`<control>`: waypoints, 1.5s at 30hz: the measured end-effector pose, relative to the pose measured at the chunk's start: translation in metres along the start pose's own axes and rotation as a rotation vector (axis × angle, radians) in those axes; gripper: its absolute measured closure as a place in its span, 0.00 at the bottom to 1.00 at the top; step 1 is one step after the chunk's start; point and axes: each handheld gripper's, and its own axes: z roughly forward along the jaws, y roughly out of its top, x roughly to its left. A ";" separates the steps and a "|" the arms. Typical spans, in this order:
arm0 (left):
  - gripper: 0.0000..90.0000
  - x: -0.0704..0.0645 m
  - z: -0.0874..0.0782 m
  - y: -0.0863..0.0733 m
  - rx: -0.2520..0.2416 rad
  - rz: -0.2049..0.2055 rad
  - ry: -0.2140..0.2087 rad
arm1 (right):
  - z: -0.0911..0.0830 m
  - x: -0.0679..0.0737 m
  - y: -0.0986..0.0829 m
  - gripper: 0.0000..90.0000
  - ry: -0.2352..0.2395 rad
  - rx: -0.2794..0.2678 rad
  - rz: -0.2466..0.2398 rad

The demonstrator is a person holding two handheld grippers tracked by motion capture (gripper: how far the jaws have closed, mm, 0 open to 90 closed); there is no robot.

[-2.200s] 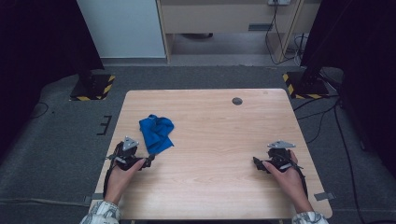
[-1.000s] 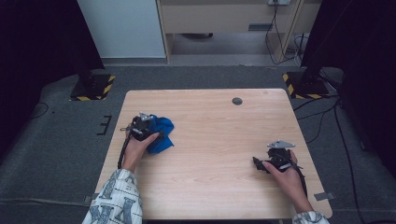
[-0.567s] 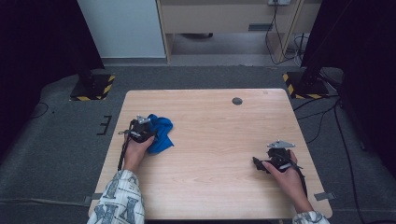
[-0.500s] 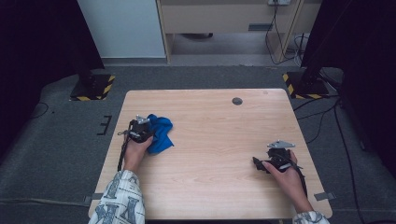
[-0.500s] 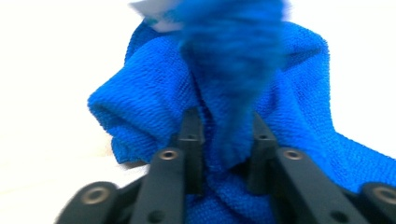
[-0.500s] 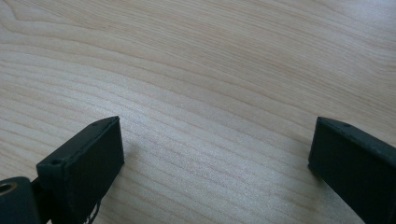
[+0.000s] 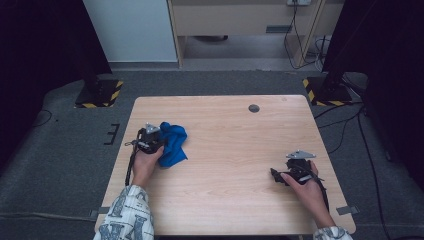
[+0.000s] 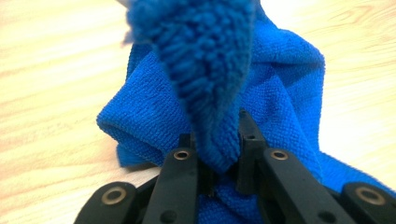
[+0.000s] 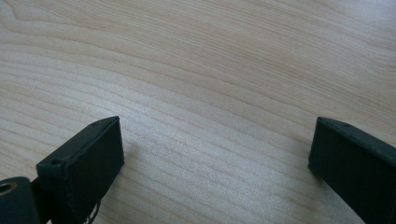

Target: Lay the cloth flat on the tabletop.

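Pinching a fold of the crumpled blue microfibre cloth, the left gripper is sitting at the cloth's near-left edge, jaws clenched on a raised tongue of fabric that is standing up between them in the left gripper view. In the high view the blue cloth is lying on the left half of the pale wooden counter, bunched, its bulk spreading right and slightly toward the far edge from the left gripper. So the key relation: the cloth is lying ahead of and to the right of the grasping jaws, and any lift or drag is going to be pulling the rest of it along from that one corner. Long axis of the bundle is running roughly near-to-far, hard to call exactly since it is crumpled. The right gripper is resting well apart on the right side of the counter, jaws spread wide over bare wood in the right gripper view, holding nothing. Left hand is clearly the nearer one; right would have to be crossing most of the counter to help. A small dark round grommet is sitting near the far edge, well apart from the cloth. Judging the grasp as made and the lift not yet started.
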 end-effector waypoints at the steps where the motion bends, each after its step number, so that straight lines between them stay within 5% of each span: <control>1: 0.90 -0.002 -0.002 0.002 -0.009 -0.001 -0.006 | 0.000 0.000 0.000 0.04 -0.001 0.000 0.000; 24: 0.90 -0.054 -0.025 0.041 -0.149 0.074 -0.125 | 0.000 0.001 0.001 0.03 0.002 0.007 0.002; 45: 0.90 -0.106 -0.032 0.063 -0.192 0.142 -0.219 | 0.001 0.001 0.001 0.03 -0.002 0.004 -0.001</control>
